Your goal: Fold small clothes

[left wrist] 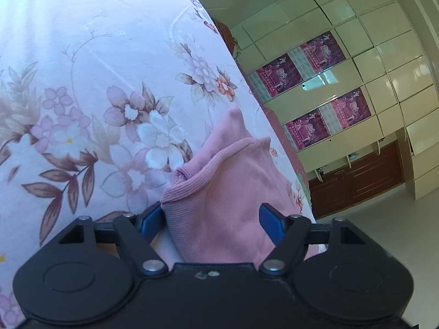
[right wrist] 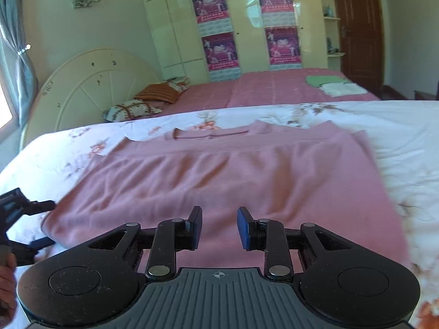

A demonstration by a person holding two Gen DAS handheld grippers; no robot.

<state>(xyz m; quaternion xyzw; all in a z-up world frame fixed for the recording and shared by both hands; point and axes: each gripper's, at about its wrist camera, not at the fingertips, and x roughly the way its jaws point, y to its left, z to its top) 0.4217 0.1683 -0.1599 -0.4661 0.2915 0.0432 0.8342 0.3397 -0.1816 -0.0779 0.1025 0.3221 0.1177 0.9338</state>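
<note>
A pink knit garment [right wrist: 219, 175] lies spread on the floral bed sheet [right wrist: 406, 137], partly folded, its ribbed hem across the far side. In the left wrist view a bunched corner of it with a ribbed edge [left wrist: 219, 189] lies between the blue pads of my left gripper [left wrist: 212, 220], whose jaws stand wide apart around the cloth. My right gripper [right wrist: 219, 229] hovers open and empty over the garment's near edge. The left gripper also shows in the right wrist view [right wrist: 19, 219], at the garment's left corner.
A pink checked blanket [right wrist: 274, 87] covers the bed behind, with folded green [right wrist: 323, 80] and white clothes [right wrist: 343, 89] and pillows [right wrist: 131, 109]. A cream headboard [right wrist: 90, 85], wardrobe with posters [right wrist: 241, 27] and brown door [right wrist: 359, 27] stand beyond.
</note>
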